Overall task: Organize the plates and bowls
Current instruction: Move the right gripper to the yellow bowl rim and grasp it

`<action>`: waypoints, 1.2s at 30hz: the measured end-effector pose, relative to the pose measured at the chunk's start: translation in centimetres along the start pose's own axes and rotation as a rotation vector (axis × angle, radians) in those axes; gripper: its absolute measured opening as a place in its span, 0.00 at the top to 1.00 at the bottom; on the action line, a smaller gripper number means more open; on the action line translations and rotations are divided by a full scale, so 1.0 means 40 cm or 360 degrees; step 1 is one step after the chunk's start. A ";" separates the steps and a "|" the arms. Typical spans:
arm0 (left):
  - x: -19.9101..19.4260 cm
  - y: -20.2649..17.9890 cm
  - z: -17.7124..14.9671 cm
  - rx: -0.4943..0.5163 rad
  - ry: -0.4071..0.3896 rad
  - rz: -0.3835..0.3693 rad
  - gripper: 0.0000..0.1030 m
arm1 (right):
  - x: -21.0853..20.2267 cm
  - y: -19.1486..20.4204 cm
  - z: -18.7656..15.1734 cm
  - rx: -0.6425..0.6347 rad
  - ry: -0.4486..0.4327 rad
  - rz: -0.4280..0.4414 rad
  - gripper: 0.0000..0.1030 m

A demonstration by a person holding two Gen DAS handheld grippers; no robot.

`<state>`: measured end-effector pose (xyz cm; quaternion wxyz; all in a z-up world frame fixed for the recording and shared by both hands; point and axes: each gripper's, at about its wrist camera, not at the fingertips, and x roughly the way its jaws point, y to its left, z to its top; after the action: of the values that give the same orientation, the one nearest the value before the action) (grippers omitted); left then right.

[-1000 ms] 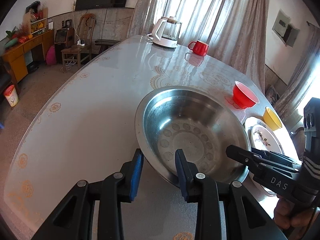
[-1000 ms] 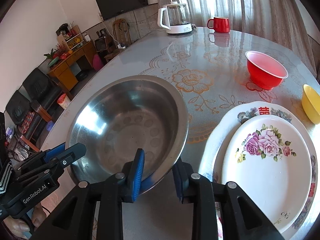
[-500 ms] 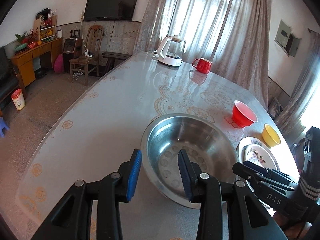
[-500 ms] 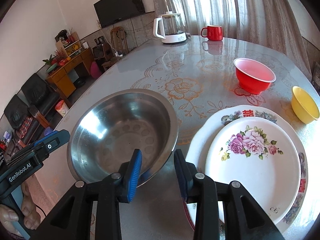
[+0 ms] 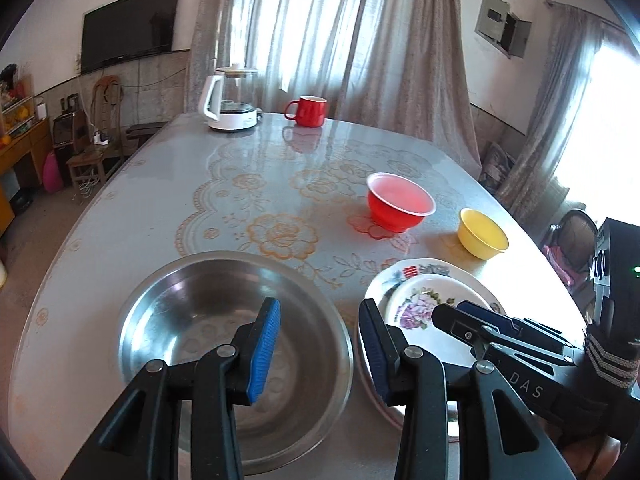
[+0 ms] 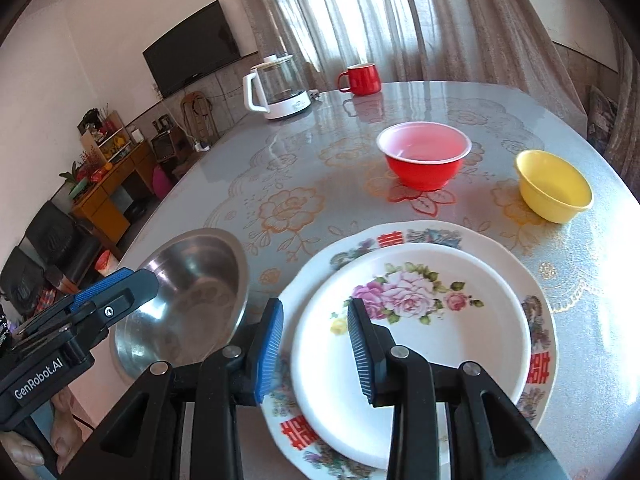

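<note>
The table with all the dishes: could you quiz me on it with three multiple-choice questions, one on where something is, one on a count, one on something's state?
1. Where is the small flowered plate?
A. On the larger plate
B. Inside the steel bowl
C. Beside the kettle

2. How many plastic bowls stand on the table?
A. One
B. Two
C. Four

3. What is in the steel bowl?
A. Water
B. A plate
C. Nothing

Answers:
1 A, the larger plate's rim rings it.
2 B, a red bowl and a yellow bowl.
3 C, its bare bottom shows.
</note>
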<state>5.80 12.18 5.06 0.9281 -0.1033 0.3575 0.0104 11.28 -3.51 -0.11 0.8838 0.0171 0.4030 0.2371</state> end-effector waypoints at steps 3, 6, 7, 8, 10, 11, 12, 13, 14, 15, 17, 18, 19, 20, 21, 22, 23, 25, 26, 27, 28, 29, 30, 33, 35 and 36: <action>0.031 -0.055 0.021 0.0057 0.0027 -0.0049 0.59 | -0.017 -0.059 0.014 0.0074 -0.0035 -0.0055 0.68; 0.062 -0.099 0.043 0.0082 0.0071 -0.0087 0.59 | -0.033 -0.120 0.028 0.0144 -0.0057 -0.0099 0.68; 0.073 -0.114 0.052 0.0093 0.0081 -0.0102 0.59 | -0.037 -0.136 0.032 0.0157 -0.0066 -0.0118 0.68; 0.084 -0.130 0.059 0.0109 0.0092 -0.0114 0.59 | -0.041 -0.151 0.037 0.0168 -0.0076 -0.0139 0.68; 0.106 -0.162 0.072 0.0135 0.0110 -0.0140 0.60 | -0.046 -0.186 0.043 0.0208 -0.0086 -0.0171 0.68; 0.119 -0.176 0.079 0.0146 0.0126 -0.0157 0.60 | -0.048 -0.203 0.047 0.0233 -0.0089 -0.0180 0.68; 0.132 -0.192 0.084 0.0156 0.0147 -0.0174 0.60 | -0.051 -0.220 0.050 0.0253 -0.0094 -0.0189 0.68; 0.146 -0.207 0.091 0.0164 0.0164 -0.0190 0.60 | -0.053 -0.237 0.054 0.0268 -0.0100 -0.0204 0.68; 0.157 -0.220 0.098 0.0171 0.0172 -0.0199 0.60 | -0.055 -0.251 0.058 0.0282 -0.0105 -0.0219 0.68; 0.165 -0.234 0.105 0.0183 0.0170 -0.0204 0.60 | -0.058 -0.267 0.061 0.0297 -0.0110 -0.0231 0.68; 0.183 -0.261 0.116 0.0212 0.0171 -0.0203 0.60 | -0.062 -0.295 0.070 0.0319 -0.0121 -0.0254 0.68; 0.194 -0.275 0.121 0.0226 0.0182 -0.0209 0.60 | -0.064 -0.309 0.074 0.0330 -0.0127 -0.0270 0.68; 0.205 -0.287 0.127 0.0232 0.0193 -0.0218 0.60 | -0.067 -0.326 0.078 0.0343 -0.0132 -0.0285 0.68; 0.215 -0.299 0.132 0.0235 0.0202 -0.0224 0.60 | -0.069 -0.341 0.081 0.0359 -0.0136 -0.0300 0.68; 0.228 -0.310 0.136 0.0239 0.0214 -0.0233 0.60 | -0.069 -0.356 0.085 0.0378 -0.0140 -0.0313 0.68; 0.240 -0.322 0.142 0.0241 0.0232 -0.0241 0.60 | -0.068 -0.372 0.090 0.0397 -0.0145 -0.0324 0.68; 0.254 -0.333 0.149 0.0240 0.0249 -0.0243 0.60 | -0.068 -0.388 0.093 0.0414 -0.0148 -0.0335 0.68; 0.283 -0.359 0.159 0.0265 0.0291 -0.0243 0.60 | -0.067 -0.419 0.101 0.0448 -0.0153 -0.0367 0.69; 0.299 -0.373 0.164 0.0281 0.0319 -0.0248 0.60 | -0.066 -0.436 0.104 0.0467 -0.0153 -0.0383 0.69; 0.312 -0.384 0.168 0.0289 0.0337 -0.0260 0.60 | -0.064 -0.452 0.108 0.0487 -0.0153 -0.0392 0.70; 0.323 -0.394 0.172 0.0295 0.0346 -0.0273 0.60 | -0.060 -0.469 0.114 0.0510 -0.0151 -0.0401 0.72; 0.334 -0.406 0.177 0.0304 0.0352 -0.0291 0.60 | -0.057 -0.486 0.119 0.0533 -0.0148 -0.0411 0.73; 0.346 -0.417 0.184 0.0308 0.0359 -0.0303 0.60 | -0.053 -0.500 0.125 0.0552 -0.0150 -0.0418 0.74; 0.387 -0.445 0.202 0.0300 0.0398 -0.0326 0.60 | -0.042 -0.542 0.144 0.0598 -0.0151 -0.0454 0.77; 0.416 -0.464 0.213 0.0300 0.0425 -0.0336 0.60 | -0.033 -0.571 0.158 0.0632 -0.0149 -0.0454 0.78; 0.431 -0.475 0.219 0.0302 0.0433 -0.0337 0.60 | -0.030 -0.585 0.164 0.0646 -0.0150 -0.0462 0.78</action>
<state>26.20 -5.59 3.41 0.8727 -0.0529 0.4662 -0.1351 24.83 -23.73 -0.03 0.9048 0.1472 0.3990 0.0210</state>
